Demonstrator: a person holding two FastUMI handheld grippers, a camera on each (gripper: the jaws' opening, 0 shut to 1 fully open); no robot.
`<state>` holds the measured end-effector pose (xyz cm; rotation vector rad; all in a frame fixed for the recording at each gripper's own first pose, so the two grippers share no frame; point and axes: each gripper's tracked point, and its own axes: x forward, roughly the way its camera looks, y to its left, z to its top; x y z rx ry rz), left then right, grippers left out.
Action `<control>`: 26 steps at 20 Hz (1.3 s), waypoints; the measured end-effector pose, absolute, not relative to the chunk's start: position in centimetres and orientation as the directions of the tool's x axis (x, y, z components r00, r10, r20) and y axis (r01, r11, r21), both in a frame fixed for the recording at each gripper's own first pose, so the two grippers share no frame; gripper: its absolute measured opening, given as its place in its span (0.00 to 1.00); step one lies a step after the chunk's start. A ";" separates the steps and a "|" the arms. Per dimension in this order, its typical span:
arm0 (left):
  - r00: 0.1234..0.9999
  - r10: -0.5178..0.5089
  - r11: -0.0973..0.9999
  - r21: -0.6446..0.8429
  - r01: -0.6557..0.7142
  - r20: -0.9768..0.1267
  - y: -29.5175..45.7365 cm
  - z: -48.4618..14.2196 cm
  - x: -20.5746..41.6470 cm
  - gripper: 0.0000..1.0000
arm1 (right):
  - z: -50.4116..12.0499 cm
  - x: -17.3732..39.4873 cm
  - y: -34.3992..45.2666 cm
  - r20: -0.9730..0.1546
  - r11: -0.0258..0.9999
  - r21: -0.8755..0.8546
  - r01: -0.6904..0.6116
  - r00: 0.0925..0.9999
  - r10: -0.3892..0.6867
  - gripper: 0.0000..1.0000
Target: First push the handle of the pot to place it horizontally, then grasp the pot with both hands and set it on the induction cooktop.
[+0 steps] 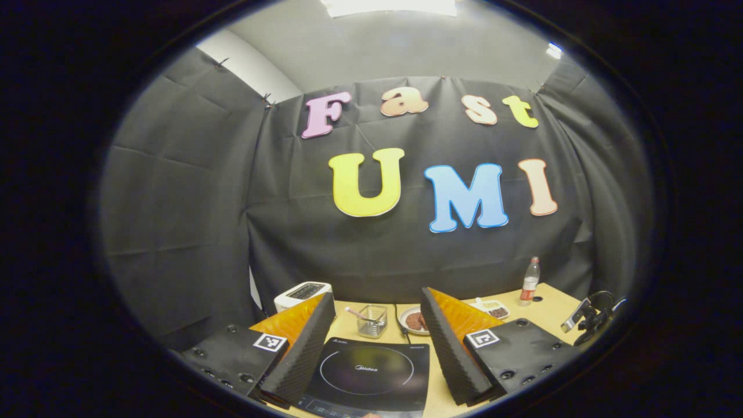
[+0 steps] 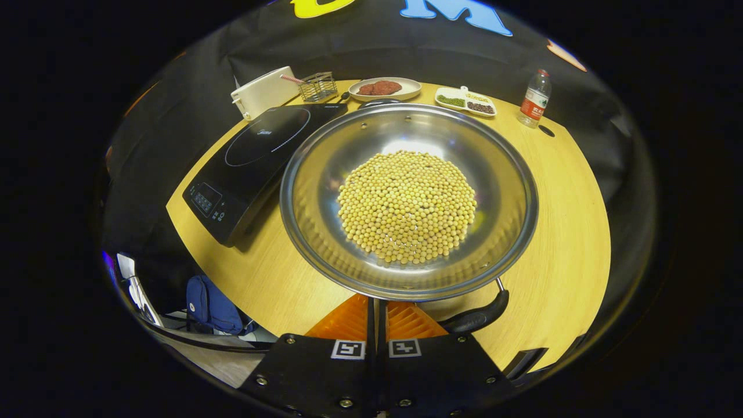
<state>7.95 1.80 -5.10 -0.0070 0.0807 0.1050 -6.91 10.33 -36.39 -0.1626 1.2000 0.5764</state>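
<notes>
Pot — wide steel pan, heaped with yellow beans; stands on the wooden table directly ahead of the right gripper's fingers, its near rim just above their tips.

Handle — dark grip at the near rim, just right of those fingertips; long axis runs slantwise, free end pointing left toward the fingers, not yet level with the table edge.

Right gripper — fingers pressed together, nothing between them; appears to sit just under the rim, contact uncertain.

Left gripper — fingers spread wide, empty, held high; induction cooktop lies between and below them.

Step in hand, as judged — pushing the handle horizontal. Advice: meet the grip with the closed fingertips near its free end and sweep slowly sideways; keep the push low, so the pot turns flat and the beans stay heaped.

Cooktop also left of the pot, nearly touching.
</notes>
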 end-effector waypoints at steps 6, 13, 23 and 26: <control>0.992 0.088 0.996 -0.002 -0.089 -0.087 -1.0 -5.3 9.0 1.00 | -36.7 -5.2 7.2 -0.914 0.854 0.144 -0.500 0.264 0.308 0.01; 0.989 0.100 0.995 0.006 -0.100 -0.106 -3.1 -6.1 9.5 0.91 | -37.4 -2.6 3.5 -0.913 0.877 0.135 -0.461 0.285 0.291 0.01; 0.982 0.137 0.990 0.041 -0.133 -0.128 -5.9 -6.7 9.4 0.97 | -38.2 2.2 -0.7 -0.892 0.917 0.127 -0.379 0.361 0.273 0.01; 0.978 0.156 0.987 0.055 -0.150 -0.140 -6.9 -7.1 9.4 0.96 | -38.4 3.9 -1.4 -0.880 0.925 0.141 -0.352 0.384 0.280 0.01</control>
